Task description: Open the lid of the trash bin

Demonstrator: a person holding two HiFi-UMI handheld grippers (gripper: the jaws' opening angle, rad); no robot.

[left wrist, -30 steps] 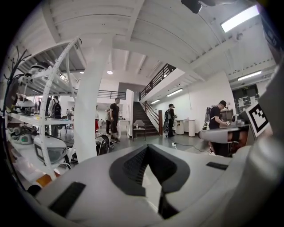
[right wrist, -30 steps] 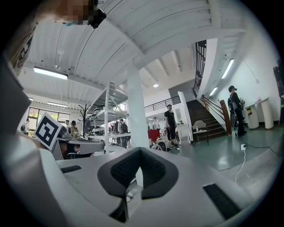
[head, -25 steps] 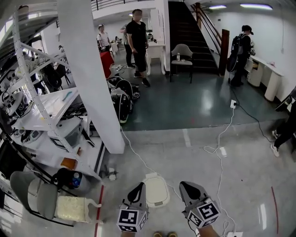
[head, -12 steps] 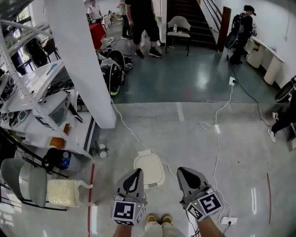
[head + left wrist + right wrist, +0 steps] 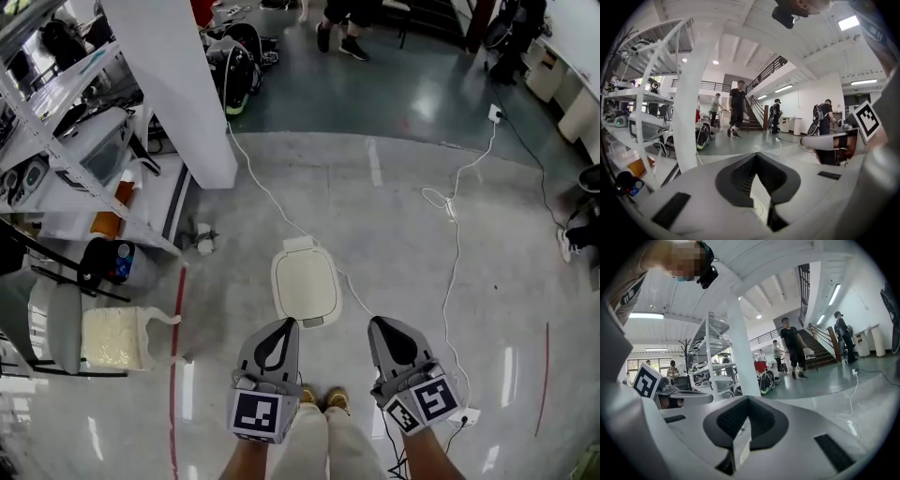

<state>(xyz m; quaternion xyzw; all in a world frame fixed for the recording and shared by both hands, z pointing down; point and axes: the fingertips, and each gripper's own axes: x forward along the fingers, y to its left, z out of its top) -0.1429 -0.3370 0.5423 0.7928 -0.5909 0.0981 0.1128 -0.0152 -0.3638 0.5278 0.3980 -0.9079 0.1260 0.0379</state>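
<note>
— Both grippers: what are they doing?
— Left gripper (image 5: 287,323) and right gripper (image 5: 377,323) are hovering at lower centre, jaws pressed together, gripping nothing.
— And the trash bin?
— Trash bin (image 5: 306,284) is sitting mid-frame just beyond their tips, its lid lying flat. A white cable (image 5: 263,189) is running past it from the pillar (image 5: 173,84) at upper left.

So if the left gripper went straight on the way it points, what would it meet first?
Probably nothing close: the left gripper points level, above the trash bin, toward open floor right of the white pillar. Depth is unclear.
</note>
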